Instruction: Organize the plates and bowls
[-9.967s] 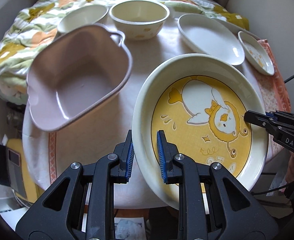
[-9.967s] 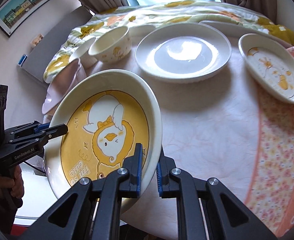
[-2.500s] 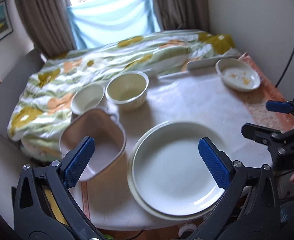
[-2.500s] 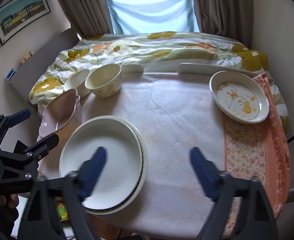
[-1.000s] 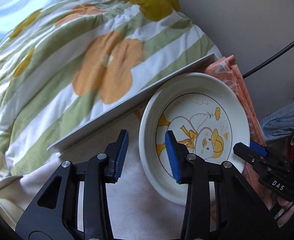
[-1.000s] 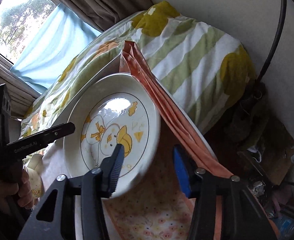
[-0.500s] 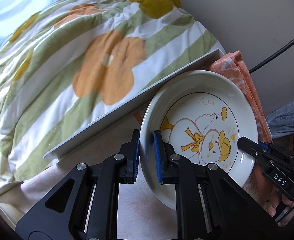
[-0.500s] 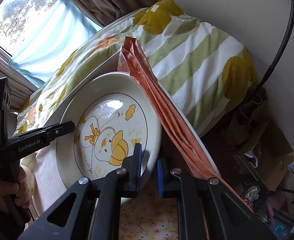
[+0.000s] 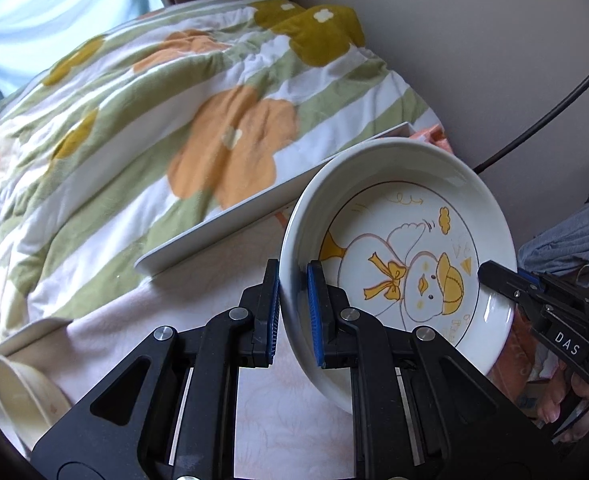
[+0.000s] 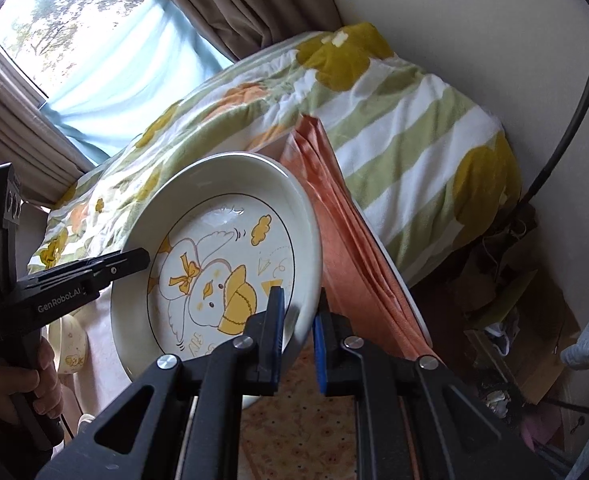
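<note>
At the centre right of the left wrist view, a cream duck plate point(image 9: 406, 240) with a yellow-capped duck drawn inside is raised at a tilt above the table point(image 9: 214, 300), caught between both tools. The left hand-held gripper point(image 9: 293, 312) is clenched on the plate's near left rim, one blue pad inside the wall and one outside. The right hand-held gripper point(image 9: 490, 276) reaches in from the right edge of that frame and grips the opposite rim. In the right wrist view the same plate point(image 10: 222, 216) fills the middle of the frame, with the right hand-held gripper point(image 10: 298, 320) pinching its lower right rim between its blue pads, while the left hand-held gripper point(image 10: 138, 258) comes in from the left edge onto the far rim. Behind the plate a flower-patterned quilt point(image 9: 174, 120) covers the upper left of the left wrist frame, and a white tray edge point(image 9: 230, 232) runs diagonally between quilt and table. An orange cloth point(image 10: 342, 232) hangs folded just right of the plate in the right wrist view. A cream bowl point(image 9: 26, 396) sits at the lower left corner of the left wrist frame.
</note>
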`<state>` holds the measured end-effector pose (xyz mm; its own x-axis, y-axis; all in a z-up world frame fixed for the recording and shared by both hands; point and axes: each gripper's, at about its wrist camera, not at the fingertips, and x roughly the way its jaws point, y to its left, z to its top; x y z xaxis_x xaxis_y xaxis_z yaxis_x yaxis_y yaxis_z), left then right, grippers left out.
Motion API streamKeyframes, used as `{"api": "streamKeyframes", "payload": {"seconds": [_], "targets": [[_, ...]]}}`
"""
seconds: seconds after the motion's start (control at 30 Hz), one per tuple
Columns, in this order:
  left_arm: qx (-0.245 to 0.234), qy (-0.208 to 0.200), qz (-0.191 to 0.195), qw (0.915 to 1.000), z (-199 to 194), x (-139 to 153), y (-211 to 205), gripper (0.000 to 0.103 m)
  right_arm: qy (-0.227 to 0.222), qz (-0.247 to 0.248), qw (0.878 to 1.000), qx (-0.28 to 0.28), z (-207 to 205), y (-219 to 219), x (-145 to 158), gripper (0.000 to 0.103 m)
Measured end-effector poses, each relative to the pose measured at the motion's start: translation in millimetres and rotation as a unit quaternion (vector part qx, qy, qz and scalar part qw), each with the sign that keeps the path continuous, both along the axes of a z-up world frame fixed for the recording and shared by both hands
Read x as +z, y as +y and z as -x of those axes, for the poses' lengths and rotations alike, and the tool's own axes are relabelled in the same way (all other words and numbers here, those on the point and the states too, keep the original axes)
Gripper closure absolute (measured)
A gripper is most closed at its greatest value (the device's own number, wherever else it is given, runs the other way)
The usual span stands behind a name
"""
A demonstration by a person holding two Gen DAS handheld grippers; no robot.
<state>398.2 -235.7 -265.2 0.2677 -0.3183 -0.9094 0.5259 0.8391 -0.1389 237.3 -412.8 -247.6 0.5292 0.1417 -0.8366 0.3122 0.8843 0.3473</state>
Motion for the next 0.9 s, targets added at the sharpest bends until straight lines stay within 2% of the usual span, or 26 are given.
{"api": "streamKeyframes", "payload": {"seconds": [0.2, 0.5, 0.73, 0.9], "targets": [[0.025, -0.023, 0.018, 0.9993, 37, 39, 26, 0.092, -0.023, 0.006, 0.999, 0.023, 19, 13, 35, 0.091], [0.071, -0.057, 0.044, 0.9949, 119, 85, 87, 0.092, -0.053, 0.018, 0.996, 0.069, 69, 60, 76, 0.091], [0.119, -0.057, 0.048, 0.99, 184, 92, 147, 0.092, -0.06, 0.007, 0.993, 0.101, 107, 103, 83, 0.091], [0.163, -0.053, 0.041, 0.9844, 223, 84, 191, 0.092, -0.059, 0.005, 0.988, 0.145, 118, 135, 78, 0.091]]}}
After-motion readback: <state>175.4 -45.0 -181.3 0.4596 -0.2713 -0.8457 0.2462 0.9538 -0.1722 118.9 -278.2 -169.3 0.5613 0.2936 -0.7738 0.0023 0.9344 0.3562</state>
